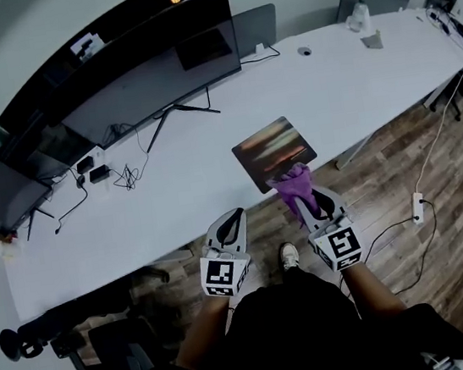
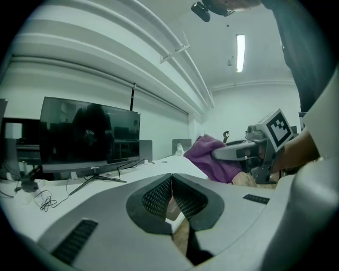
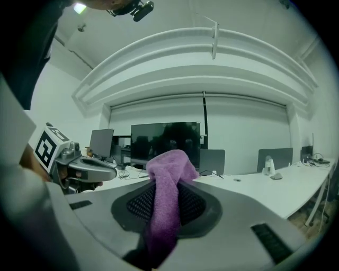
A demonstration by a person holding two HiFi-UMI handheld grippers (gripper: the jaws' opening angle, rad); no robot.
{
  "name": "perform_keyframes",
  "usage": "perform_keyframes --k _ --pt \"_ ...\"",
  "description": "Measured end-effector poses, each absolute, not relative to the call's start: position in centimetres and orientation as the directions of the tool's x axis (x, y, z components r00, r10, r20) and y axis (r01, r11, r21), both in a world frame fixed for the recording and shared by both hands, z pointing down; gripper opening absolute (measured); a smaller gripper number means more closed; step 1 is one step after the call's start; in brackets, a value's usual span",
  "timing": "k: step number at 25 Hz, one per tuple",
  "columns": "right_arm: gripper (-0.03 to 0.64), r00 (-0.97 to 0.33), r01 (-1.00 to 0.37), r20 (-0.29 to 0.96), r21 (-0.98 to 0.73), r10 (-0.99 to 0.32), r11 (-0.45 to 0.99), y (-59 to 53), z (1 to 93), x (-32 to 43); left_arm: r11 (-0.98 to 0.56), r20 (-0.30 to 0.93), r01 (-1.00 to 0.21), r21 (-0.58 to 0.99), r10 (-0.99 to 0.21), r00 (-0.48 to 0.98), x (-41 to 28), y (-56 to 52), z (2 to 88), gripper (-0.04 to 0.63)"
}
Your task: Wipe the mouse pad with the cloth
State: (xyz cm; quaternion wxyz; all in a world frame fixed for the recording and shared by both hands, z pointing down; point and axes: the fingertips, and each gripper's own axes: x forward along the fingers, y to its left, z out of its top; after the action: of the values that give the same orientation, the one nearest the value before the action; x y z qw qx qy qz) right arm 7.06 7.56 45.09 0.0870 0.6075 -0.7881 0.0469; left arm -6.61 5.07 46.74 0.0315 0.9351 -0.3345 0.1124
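The left gripper [image 1: 233, 219] is hovering just off the near edge of the bench [image 1: 174, 205], its fingers [image 2: 159, 197] pressing together on nothing. The right gripper [image 1: 309, 201] is clenching the purple cloth [image 1: 293, 181], which is bunching over the near corner of the mouse pad [image 1: 269, 149]; whether they touch is unclear. A monitor [image 1: 148, 76] is standing beyond.

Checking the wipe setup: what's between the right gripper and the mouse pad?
Only the purple cloth, clamped in the right gripper, reaching the mouse pad at its near edge; the head view shows it.
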Motion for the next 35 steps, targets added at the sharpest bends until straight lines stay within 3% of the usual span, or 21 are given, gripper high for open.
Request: perform_keyframes --k 17,35 --pt "0.095 -0.412 -0.909 0.238 -0.044 -0.879 0.414 1.2 48.5 9.2 -0.637 0.322 -0.771 -0.013 -0.733 0.600 -5.3 1.1 48.8 0.021" --pt "0.095 -0.416 -0.902 0.320 -0.031 -0.851 0.430 -7.0 51.4 6.0 -0.601 0.341 -0.797 0.050 -0.740 0.580 -8.9 -4.6 50.6 0.021"
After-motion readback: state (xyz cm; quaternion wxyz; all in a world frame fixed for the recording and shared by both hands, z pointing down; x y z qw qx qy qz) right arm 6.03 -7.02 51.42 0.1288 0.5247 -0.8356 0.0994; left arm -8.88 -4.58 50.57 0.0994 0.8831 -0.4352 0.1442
